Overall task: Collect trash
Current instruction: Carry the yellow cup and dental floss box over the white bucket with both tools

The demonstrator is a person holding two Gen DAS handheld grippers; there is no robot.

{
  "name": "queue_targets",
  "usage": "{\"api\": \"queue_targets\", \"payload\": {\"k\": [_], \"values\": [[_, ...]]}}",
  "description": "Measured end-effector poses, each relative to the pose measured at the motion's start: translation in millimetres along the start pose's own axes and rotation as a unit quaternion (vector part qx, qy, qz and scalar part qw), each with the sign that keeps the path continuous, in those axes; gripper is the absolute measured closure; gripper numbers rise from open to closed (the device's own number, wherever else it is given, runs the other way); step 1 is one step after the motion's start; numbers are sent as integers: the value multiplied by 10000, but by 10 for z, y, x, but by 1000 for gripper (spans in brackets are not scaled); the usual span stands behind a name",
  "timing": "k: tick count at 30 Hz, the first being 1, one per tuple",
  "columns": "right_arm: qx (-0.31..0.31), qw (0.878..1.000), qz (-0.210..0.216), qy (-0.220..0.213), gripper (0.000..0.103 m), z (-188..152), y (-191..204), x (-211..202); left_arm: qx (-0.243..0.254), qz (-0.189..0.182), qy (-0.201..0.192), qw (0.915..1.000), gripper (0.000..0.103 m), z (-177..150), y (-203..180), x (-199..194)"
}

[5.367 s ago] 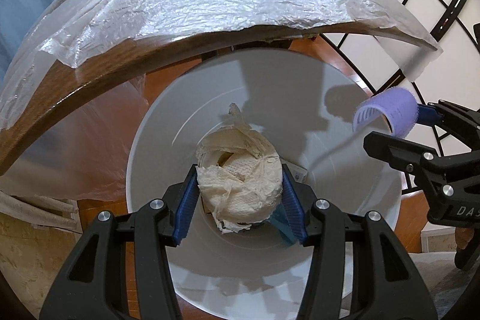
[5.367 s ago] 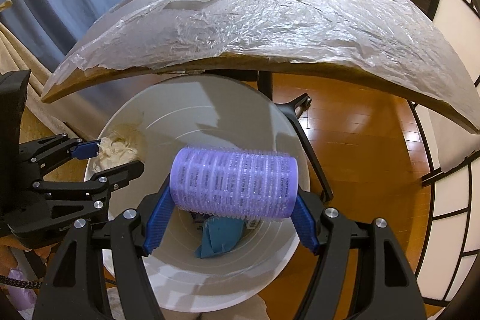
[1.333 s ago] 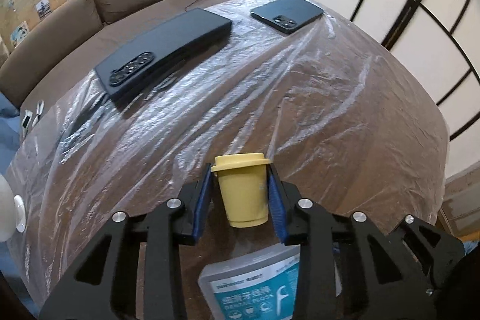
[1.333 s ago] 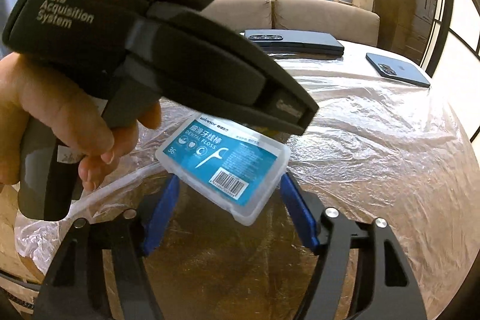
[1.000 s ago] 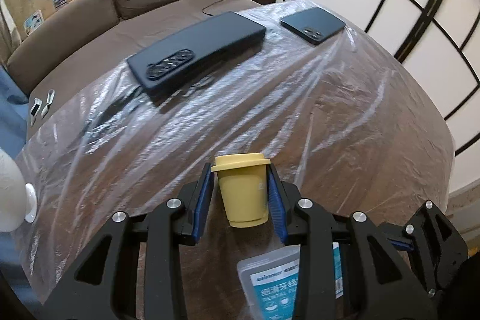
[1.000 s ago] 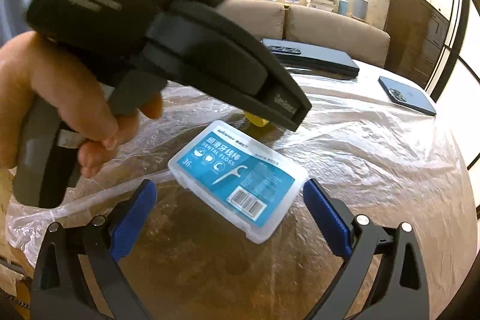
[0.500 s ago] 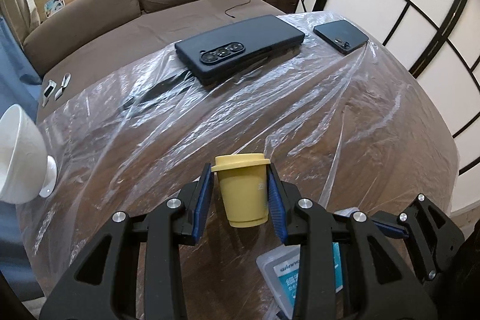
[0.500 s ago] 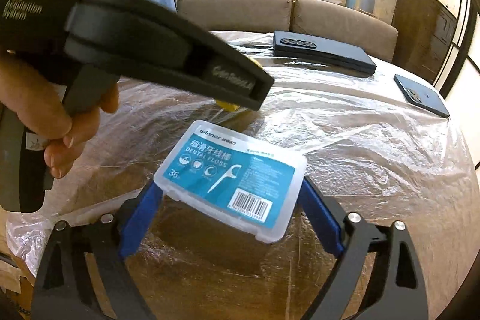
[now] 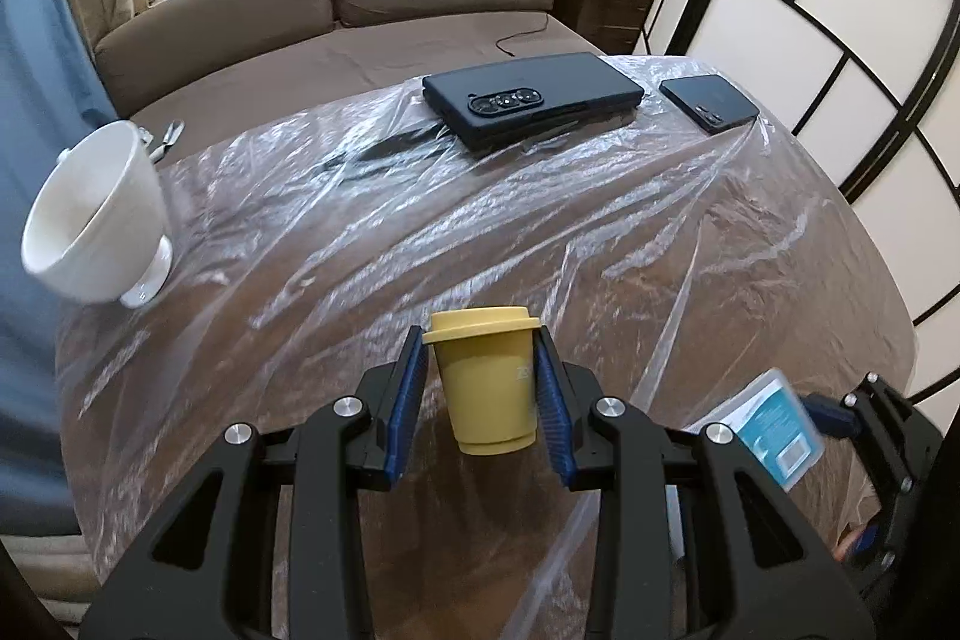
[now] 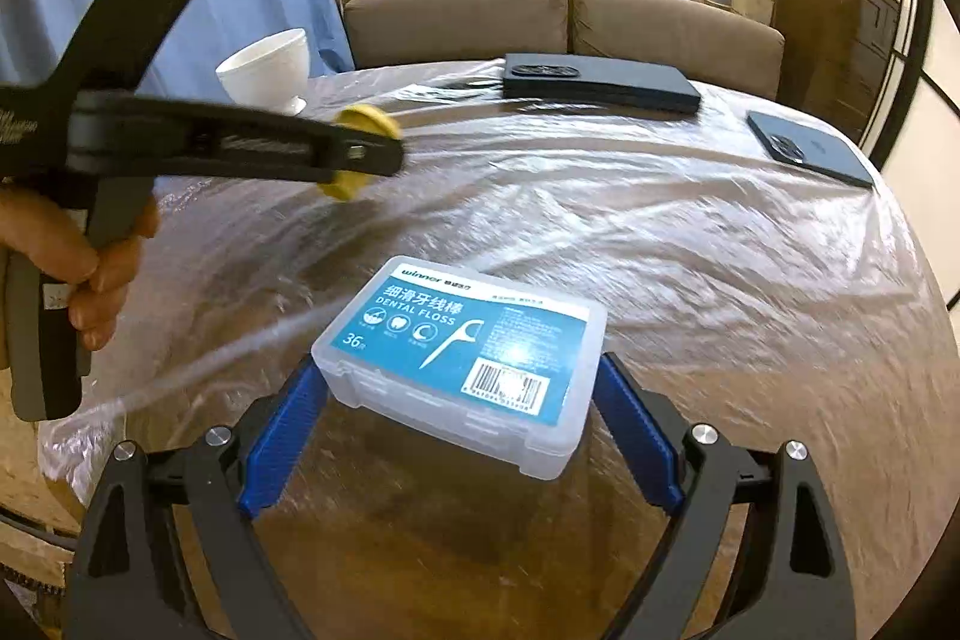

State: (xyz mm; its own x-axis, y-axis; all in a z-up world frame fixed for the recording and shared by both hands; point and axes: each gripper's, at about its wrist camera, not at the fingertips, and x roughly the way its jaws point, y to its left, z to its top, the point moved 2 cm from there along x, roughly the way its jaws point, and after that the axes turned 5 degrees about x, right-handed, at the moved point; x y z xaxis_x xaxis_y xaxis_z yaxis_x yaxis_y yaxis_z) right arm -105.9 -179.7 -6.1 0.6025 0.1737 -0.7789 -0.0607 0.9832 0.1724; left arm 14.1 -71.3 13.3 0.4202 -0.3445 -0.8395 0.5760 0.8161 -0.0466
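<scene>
Left gripper (image 9: 483, 391) clamps a small yellow cup (image 9: 483, 379) between its blue pads, holding it upright above the plastic-covered table (image 9: 600, 244). Off to its left a white bowl (image 9: 96, 214) stands near the table edge; ahead lie a dark case (image 9: 531, 100) and a phone (image 9: 708, 103). To its right, the right gripper (image 10: 459, 430) grips a clear dental floss box (image 10: 462, 361) by its two short ends, its pads pressed against them, over the near table edge.

Yellow cup (image 9: 483, 383), blue-labelled clear floss box (image 10: 465, 363)
</scene>
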Motion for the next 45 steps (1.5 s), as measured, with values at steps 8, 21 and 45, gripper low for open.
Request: {"api": "queue_targets", "payload": {"k": [8, 21, 45], "values": [[45, 10000, 37, 27, 15, -149, -176, -187, -91, 83, -64, 9999, 66, -225, -146, -154], [-62, 9977, 665, -126, 15, -316, -318, -595, -332, 154, -91, 9993, 66, -672, -385, -367], [-340, 9956, 868, -32, 15, -992, -201, -1192, -654, 342, -180, 9971, 66, -1444, -885, -855]]}}
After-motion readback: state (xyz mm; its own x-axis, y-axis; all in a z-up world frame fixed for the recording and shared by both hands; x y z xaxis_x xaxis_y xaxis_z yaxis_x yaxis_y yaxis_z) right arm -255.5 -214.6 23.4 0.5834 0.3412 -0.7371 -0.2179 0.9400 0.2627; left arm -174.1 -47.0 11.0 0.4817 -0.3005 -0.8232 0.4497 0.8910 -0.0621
